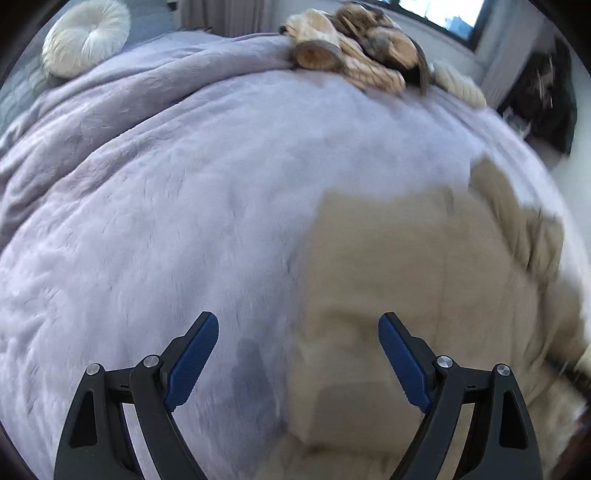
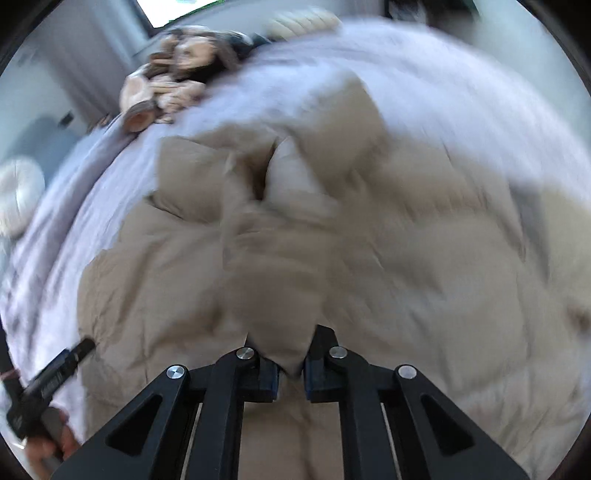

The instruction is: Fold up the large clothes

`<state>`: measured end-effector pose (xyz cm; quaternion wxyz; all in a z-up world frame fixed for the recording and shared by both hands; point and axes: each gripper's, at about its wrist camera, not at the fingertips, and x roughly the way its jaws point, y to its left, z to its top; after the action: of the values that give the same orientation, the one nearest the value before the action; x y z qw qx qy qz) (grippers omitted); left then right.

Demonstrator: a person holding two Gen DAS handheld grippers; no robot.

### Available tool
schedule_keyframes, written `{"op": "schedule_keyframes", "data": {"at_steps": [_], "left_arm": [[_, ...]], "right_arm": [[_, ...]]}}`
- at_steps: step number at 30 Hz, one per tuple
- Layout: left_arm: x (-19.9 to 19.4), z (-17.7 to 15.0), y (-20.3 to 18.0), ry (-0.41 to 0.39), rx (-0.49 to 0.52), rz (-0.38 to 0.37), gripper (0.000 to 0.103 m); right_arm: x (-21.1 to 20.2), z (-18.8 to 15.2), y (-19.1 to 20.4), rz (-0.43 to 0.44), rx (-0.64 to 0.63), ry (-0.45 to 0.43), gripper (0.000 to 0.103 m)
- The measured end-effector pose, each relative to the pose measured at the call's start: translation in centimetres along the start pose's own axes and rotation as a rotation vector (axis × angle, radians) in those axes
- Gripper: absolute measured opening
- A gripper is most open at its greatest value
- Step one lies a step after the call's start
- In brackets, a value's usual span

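A large beige garment (image 2: 332, 240) lies crumpled on a lilac bedspread (image 1: 184, 184). My right gripper (image 2: 291, 363) is shut on a bunched fold of the beige garment, which rises between the blue pads. In the left wrist view the same beige garment (image 1: 424, 277) covers the right half of the picture. My left gripper (image 1: 299, 332) hangs open above the bed, straddling the garment's left edge, with nothing between its fingers. The left gripper (image 2: 79, 350) also shows at the lower left of the right wrist view, held by a hand, near the garment's left edge.
A brown and tan plush heap (image 1: 354, 48) lies at the far side of the bed. A round white cushion (image 1: 86, 37) sits at the far left corner. A cream knitted item (image 1: 458, 85) lies beside the plush. A window (image 1: 439, 11) and dark furniture (image 1: 539, 96) stand beyond.
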<state>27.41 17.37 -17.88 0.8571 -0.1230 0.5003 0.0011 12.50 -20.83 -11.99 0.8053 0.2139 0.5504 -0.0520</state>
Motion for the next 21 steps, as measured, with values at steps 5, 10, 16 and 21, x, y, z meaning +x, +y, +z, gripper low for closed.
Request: {"op": "schedule_keyframes", "data": {"at_steps": [5, 10, 16, 21], "left_arm": [[5.4, 4.1, 1.8, 0.186, -0.192, -0.214, 0.089], [5.6, 4.3, 0.7, 0.171, -0.181, -0.277, 0.028], [5.8, 4.4, -0.1, 0.131, -0.020, -0.101, 0.028], [5.4, 4.4, 0.5, 0.112, -0.007, -0.003, 0.028]], "right_arm": [[0.3, -0.6, -3.9, 0.170, 0.188, 0.016, 0.049], [0.6, 0.9, -4.3, 0.204, 0.257, 0.011, 0.016], [0.8, -0.1, -3.6, 0.156, 0.189, 0.031, 0.009], [2.5, -1.0, -4.7, 0.166, 0.242, 0.033, 0.009]]}}
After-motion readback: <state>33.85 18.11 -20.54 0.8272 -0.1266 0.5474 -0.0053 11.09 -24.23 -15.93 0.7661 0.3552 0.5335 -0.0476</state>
